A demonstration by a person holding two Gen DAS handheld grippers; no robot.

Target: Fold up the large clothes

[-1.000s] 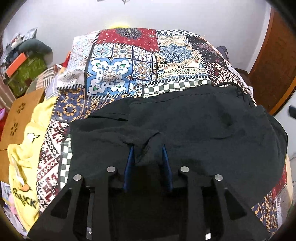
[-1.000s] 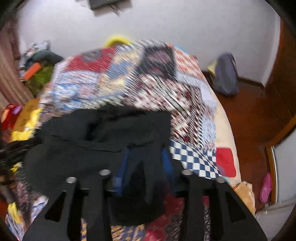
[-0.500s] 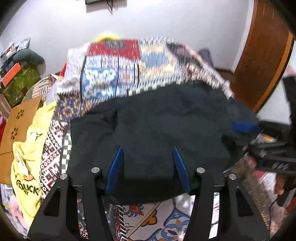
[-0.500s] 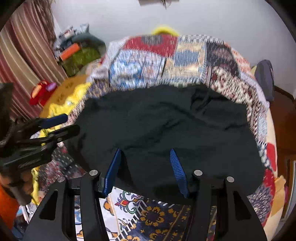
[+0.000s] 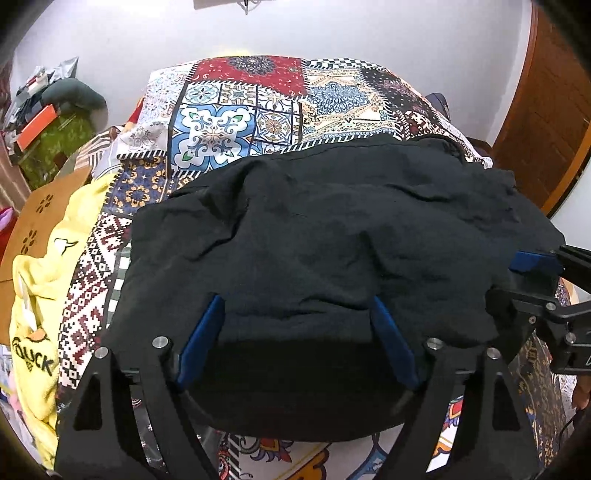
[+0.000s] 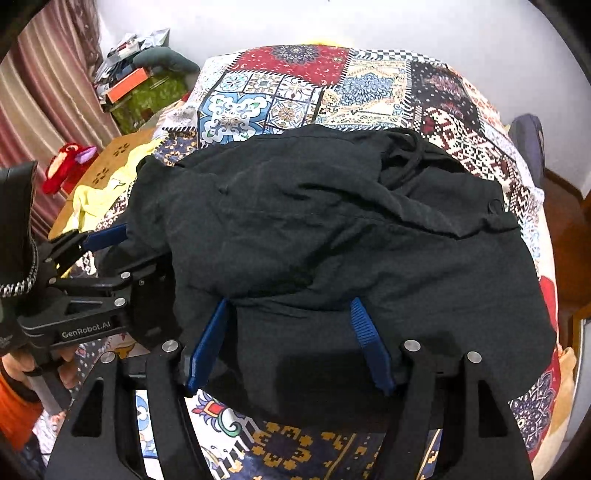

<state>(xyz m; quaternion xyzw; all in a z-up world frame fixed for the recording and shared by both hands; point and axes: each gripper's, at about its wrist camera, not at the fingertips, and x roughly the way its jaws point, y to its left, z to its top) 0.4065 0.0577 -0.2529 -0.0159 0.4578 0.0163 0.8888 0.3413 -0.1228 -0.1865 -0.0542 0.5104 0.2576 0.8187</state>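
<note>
I am holding my left gripper [image 5: 295, 306] and right gripper [image 6: 288, 310] spread wide — gripping nothing — over the near hem of the black garment [image 5: 332, 236], which is lying across the patchwork bedspread [image 5: 236, 122]; beyond it, the white wall [image 5: 332, 33].

Matt black cloth garment [image 5: 332, 240] lies on smooth printed patchwork bedspread [image 5: 236, 110].

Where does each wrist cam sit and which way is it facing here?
Left wrist: on the left gripper, looking forward over the black garment on the patchwork bedspread; its own open blue fingers show, the right gripper at the right edge.
Right wrist: on the right gripper, same heading; own open fingers, left gripper at left.
Shared: garment, bedspread, yellow shirt.
</note>
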